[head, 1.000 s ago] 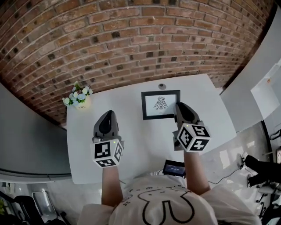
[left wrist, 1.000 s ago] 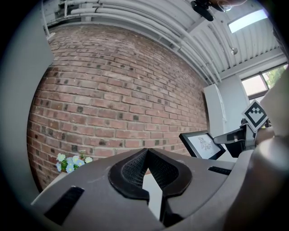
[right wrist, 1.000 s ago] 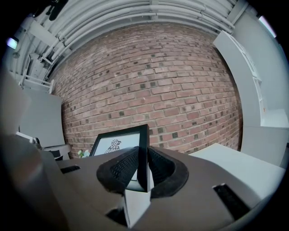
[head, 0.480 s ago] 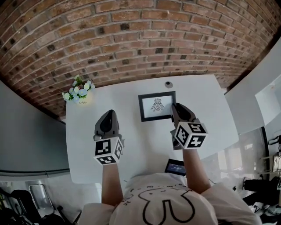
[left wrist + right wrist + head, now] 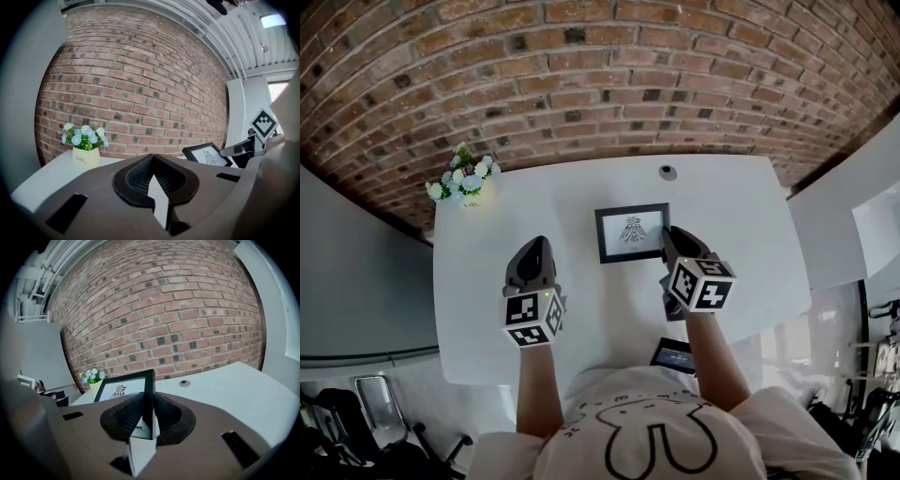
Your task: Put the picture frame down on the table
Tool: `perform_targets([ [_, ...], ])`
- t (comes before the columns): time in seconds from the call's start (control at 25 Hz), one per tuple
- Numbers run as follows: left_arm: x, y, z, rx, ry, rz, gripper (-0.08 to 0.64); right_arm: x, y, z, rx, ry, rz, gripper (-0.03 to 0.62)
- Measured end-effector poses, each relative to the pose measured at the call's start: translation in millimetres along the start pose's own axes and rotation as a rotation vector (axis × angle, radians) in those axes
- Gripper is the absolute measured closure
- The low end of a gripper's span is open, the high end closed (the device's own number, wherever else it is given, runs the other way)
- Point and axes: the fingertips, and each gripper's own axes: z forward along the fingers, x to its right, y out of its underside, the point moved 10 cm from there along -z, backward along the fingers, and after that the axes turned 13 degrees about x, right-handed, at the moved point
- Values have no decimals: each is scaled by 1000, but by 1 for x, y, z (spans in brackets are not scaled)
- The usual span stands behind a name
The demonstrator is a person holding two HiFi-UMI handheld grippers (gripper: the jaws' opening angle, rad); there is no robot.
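picture frame (image 5: 631, 232) drifted nearer | right gripper (image 5: 667, 238) clamps its edge

Left gripper (image 5: 152, 158): jaws closed together, nothing between them. Beyond it lies a white desk (image 5: 51, 171) against a brick wall (image 5: 140, 93). On the desk at left stands a pale yellow pot (image 5: 86, 157) of blue and white flowers (image 5: 84, 137). At right, a black picture frame (image 5: 207, 154) is tilted, with the right gripper (image 5: 230, 151) at its right edge.
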Motion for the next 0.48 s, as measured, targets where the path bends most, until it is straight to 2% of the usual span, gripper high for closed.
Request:
perform_targets([
  [0.48, -6, 33, 17, -113, -3, -14, 548, 14, 43, 32, -143, 20, 40, 525],
])
